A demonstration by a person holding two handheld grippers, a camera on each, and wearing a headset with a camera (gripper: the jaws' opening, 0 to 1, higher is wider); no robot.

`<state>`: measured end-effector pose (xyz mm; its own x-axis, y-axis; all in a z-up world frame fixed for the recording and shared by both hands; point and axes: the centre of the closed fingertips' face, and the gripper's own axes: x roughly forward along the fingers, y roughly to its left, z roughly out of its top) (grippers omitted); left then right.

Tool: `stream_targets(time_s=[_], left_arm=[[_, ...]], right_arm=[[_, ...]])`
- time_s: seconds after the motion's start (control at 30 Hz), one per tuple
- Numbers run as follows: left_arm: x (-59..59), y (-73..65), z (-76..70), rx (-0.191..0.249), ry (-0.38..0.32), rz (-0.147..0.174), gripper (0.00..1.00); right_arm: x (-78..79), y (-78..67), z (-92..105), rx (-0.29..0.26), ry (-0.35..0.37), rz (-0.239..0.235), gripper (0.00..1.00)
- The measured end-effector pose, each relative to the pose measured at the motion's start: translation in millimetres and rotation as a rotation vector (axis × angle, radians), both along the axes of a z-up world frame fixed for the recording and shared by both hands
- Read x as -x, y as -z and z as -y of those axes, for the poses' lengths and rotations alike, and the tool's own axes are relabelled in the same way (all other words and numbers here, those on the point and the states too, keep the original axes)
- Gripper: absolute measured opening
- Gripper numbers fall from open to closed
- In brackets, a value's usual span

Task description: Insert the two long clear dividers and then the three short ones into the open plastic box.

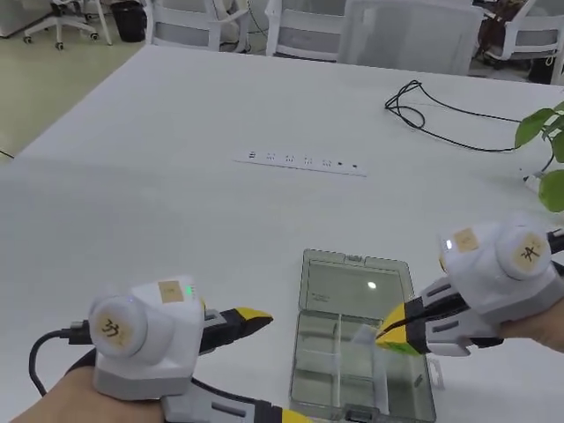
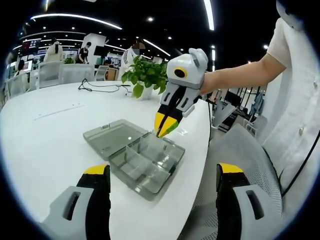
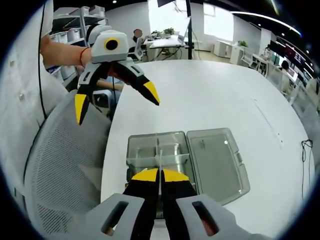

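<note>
Right tool (image 3: pixel 160 174), lower centre, clenched on a thin clear divider (image 1: pixel 365 335) above the smoky, flat-open box (image 1: pixel 315 388); left tool (image 3: pixel 116 101), upper left, released

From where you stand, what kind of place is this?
Probably an open-plan office: a large white table with a power strip, office chairs behind it, a potted plant and ceiling strip lights.

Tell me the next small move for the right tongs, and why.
Probably ease the right tongs straight down, so the clear divider seats into the open box. The tongs are shut on the divider just over the compartments, and it does not look fully seated, though that is hard to tell. The left tongs hang open off to the side, out of the way.
</note>
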<state>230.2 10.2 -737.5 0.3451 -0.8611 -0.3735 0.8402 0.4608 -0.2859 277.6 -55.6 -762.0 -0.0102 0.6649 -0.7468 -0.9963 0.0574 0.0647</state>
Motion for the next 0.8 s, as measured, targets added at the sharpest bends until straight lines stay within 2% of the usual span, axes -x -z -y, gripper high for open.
stream_targets(time_s=[0.1,0.3,0.6,0.8], left_arm=[[0.7,0.4,1.0,0.000,0.003,-0.001,0.89],[1.1,-0.8,1.1,0.006,-0.003,-0.002,0.88],[1.9,0.6,0.1,0.009,-0.007,-0.009,0.89],[1.7,1.4,1.0,0.007,-0.002,-0.008,0.89]], right_arm=[[3.3,3.6,-2.9,0.008,-0.036,0.014,0.02],[2.0,7.4,-2.9,0.008,-0.031,0.004,0.02],[6.3,7.7,-5.1,0.006,-0.080,0.038,0.02],[6.6,13.9,-9.2,0.031,-0.091,0.047,0.02]])
